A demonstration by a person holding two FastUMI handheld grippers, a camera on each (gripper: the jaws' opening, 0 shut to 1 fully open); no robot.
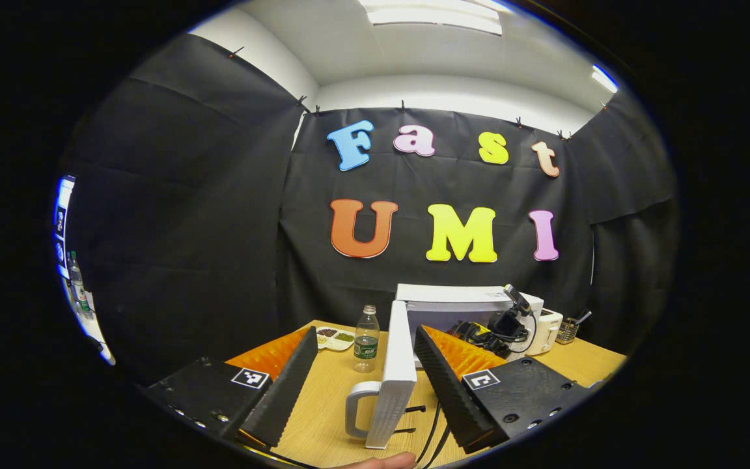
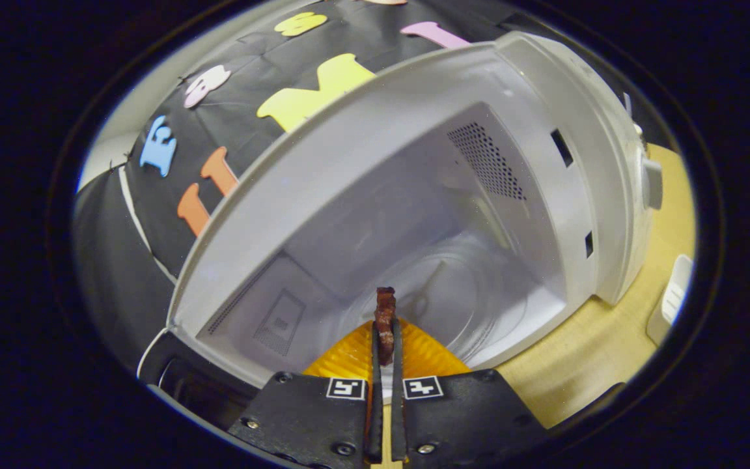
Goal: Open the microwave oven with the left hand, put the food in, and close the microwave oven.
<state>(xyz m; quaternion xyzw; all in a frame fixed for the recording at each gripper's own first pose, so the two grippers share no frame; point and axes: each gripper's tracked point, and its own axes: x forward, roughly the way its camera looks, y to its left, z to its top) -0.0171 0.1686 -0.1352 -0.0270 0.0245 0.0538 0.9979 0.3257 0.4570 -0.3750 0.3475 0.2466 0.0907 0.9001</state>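
On the wooden tabletop (image 1: 323,417), left tongs (image 1: 365,384) stand spread on either side of the open microwave door (image 1: 394,365), near a water bottle (image 1: 366,339). Right tongs (image 2: 385,339) pinch a dark strip of food (image 2: 385,322) at the microwave (image 2: 414,215) cavity's mouth. No legible labels.

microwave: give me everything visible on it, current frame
The microwave is a white box, plastic-looking, standing on the wooden table. Its door is swung wide open, seen edge-on in the left gripper view, with a pale loop handle between the left gripper fingers, untouched. The cavity is light grey with perforated vent panels on its walls and a clear round turntable on its floor. The right gripper, shut on a dark food strip, points into the opening.
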